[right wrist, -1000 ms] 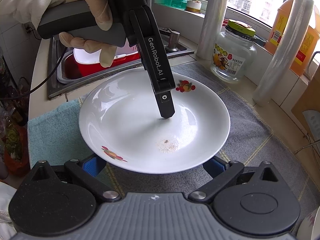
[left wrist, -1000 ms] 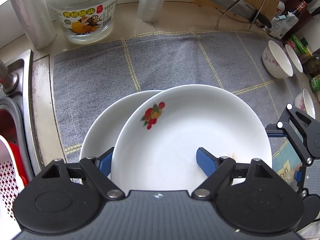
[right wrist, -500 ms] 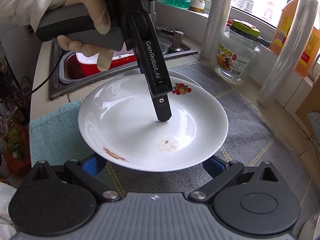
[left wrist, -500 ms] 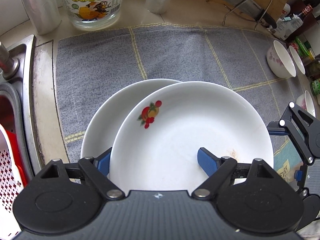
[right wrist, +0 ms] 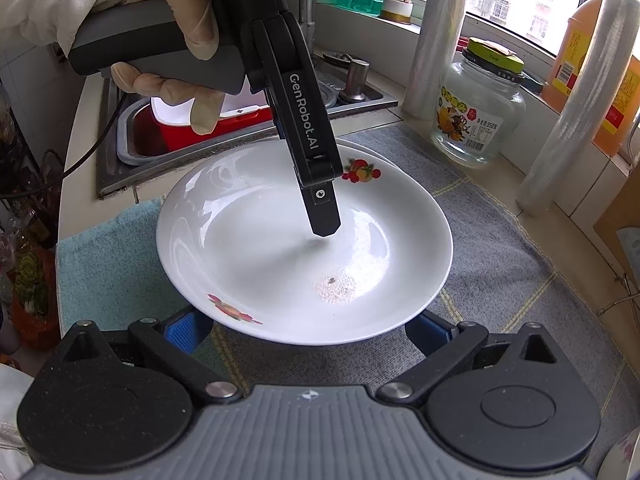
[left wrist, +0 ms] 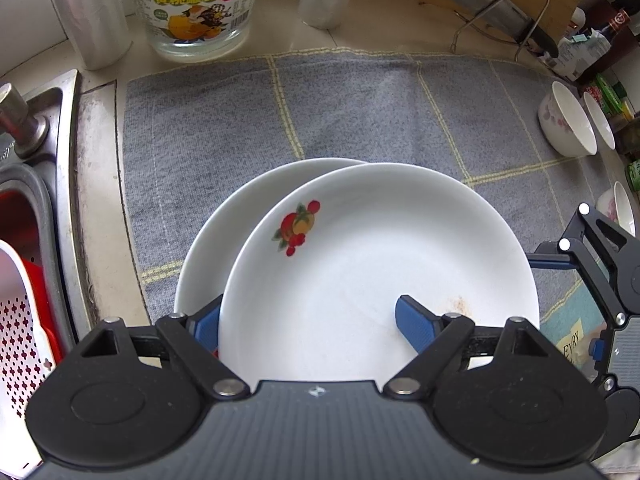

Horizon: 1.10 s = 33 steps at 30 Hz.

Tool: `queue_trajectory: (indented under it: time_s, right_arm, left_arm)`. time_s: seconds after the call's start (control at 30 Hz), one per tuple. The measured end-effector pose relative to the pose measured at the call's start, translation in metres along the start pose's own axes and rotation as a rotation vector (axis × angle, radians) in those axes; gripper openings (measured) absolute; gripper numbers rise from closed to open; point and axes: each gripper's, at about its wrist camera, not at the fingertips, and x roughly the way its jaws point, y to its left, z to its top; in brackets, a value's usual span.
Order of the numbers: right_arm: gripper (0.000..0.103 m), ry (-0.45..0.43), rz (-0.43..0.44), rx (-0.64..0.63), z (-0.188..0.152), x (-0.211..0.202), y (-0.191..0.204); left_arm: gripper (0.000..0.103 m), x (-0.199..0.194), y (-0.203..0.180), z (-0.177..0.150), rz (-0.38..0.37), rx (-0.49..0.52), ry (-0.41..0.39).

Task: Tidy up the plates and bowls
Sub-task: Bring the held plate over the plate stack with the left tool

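- White top plate (left wrist: 380, 260) with a fruit print lies nested, shifted right, on a second plate (left wrist: 224, 240); both sit on the grey cloth (left wrist: 360, 112) on the desk (left wrist: 380, 36).
- A patch of crumbs and a brownish smear lie in the top plate; otherwise it holds nothing.
- Three bowls (left wrist: 566, 124) stand tipped on edge at the cloth's right end, nothing in them.
- A glass jar (left wrist: 192, 8) with a peach label stands behind the cloth and looks empty.
- The sink (left wrist: 64, 160) on the left holds a red basin (right wrist: 180, 132) and a white perforated basket (left wrist: 20, 340).
- The left tongs (left wrist: 308, 308), held by a gloved hand (right wrist: 160, 40), point steeply down and straddle the top plate's near rim: one pad is outside the rim over the lower plate, the other over the plate's inside.
- Their jaws have just been opening; they stand apart, and the inner finger (right wrist: 320, 208) hangs just above the plate's surface.
- The right tongs (right wrist: 308, 324) are spread wide and grip nothing; the top plate's edge hangs over their blue pads.
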Motion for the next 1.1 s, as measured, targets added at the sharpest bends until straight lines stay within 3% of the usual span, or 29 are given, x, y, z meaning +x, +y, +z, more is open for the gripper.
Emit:
queue_trajectory:
  time_s: [1.1]
  right_arm:
    - [0.103,0.007,-0.006,-0.028,0.0004,0.0013,-0.0017]
  left_arm:
    - [0.088,-0.0082,0.0004,-0.0094,0.019,-0.036,0.013]
